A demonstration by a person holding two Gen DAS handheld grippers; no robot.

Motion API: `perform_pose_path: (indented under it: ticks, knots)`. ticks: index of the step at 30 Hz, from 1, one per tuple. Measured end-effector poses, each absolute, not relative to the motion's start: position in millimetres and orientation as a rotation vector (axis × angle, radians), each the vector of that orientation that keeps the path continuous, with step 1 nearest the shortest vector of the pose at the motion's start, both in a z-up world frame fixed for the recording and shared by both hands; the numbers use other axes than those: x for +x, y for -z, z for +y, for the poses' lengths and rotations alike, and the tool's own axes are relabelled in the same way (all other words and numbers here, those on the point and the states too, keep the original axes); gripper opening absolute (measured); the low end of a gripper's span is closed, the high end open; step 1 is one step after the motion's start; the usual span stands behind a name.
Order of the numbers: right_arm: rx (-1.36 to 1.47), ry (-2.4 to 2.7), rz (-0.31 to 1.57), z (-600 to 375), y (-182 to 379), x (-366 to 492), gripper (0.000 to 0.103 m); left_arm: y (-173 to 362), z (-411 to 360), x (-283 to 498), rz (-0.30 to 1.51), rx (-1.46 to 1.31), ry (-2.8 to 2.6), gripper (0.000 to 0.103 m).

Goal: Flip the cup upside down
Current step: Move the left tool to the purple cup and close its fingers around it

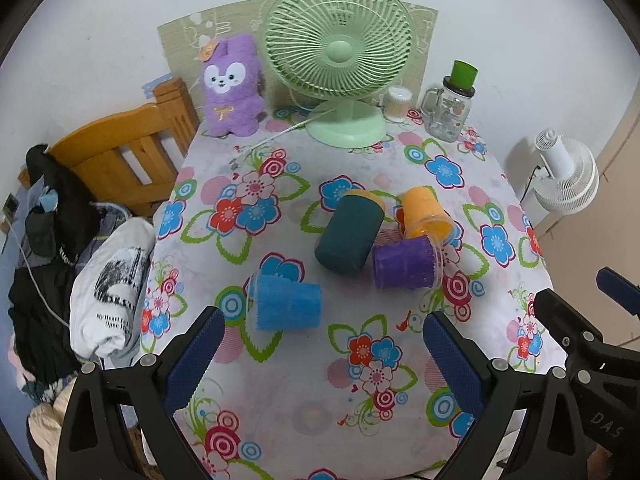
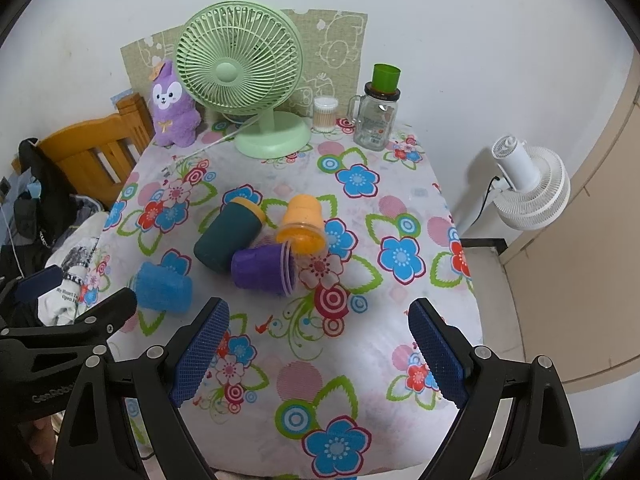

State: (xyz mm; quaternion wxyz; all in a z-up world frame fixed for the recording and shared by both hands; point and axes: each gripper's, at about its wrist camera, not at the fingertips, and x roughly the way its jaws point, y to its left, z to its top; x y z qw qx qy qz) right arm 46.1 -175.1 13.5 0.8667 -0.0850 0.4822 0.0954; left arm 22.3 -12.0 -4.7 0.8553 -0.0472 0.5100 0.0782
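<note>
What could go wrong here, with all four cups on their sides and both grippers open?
1. The dark teal cup, purple cup and orange cup lie clustered, seemingly touching; grabbing one may roll the others.
2. The fuzzy blue cup lies alone near the table's left side; a nudge from the left gripper could roll it toward the edge.
3. The floral tablecloth may bunch under a low approach by the right gripper.
</note>
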Motion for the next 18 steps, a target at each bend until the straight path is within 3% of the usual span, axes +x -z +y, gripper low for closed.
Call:
perform_pose_path:
  ticks: [18]
  knots:
    - [-0.099, -0.221, 1.167, -186.3, 61.9, 97.5, 0.093, 83.4, -44.7, 96.9, 1.181, 0.286, 0.168, 0.101]
